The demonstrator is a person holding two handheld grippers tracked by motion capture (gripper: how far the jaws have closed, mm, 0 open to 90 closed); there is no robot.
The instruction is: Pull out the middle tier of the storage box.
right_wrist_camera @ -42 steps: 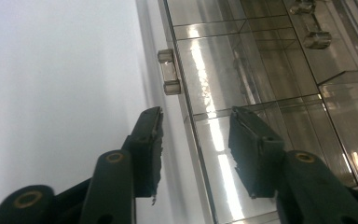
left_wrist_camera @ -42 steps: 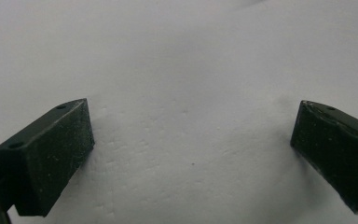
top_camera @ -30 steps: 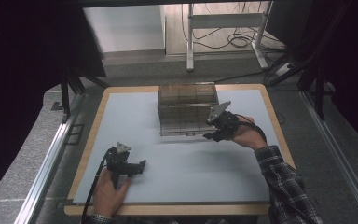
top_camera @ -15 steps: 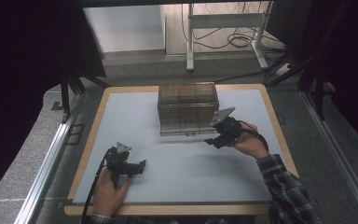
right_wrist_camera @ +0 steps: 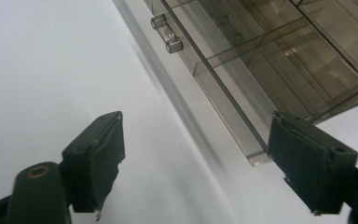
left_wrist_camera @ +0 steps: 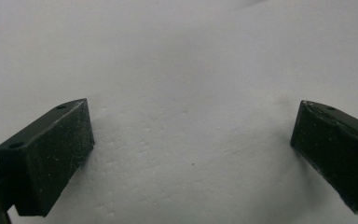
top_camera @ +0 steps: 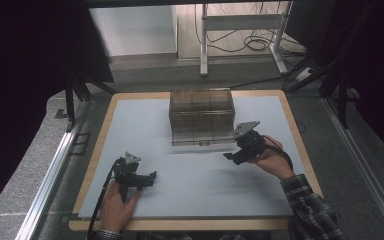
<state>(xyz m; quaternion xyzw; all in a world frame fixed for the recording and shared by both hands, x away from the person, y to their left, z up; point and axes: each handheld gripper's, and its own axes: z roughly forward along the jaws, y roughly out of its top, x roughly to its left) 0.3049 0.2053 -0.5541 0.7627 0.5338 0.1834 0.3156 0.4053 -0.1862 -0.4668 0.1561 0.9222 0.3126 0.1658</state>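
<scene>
A smoky clear plastic drawer box stands at the middle back of the white mat. My right gripper hovers just in front of the box's near right corner. Its jaws have just been opening and now stand wide apart. In the right gripper view nothing is pressed between the pads; the bottom drawer's front edge and its two small knobs lie just beyond them. My left gripper rests low at the near left, open, with bare mat between its jaws in the left gripper view.
The mat lies on a wood-edged table. Metal rails run along the left side. Behind the table stand a white desk frame and loose cables on the floor.
The right gripper has drawn back from the box's front toward the near right, and its jaws stand wider. The left gripper has stayed where it was.
</scene>
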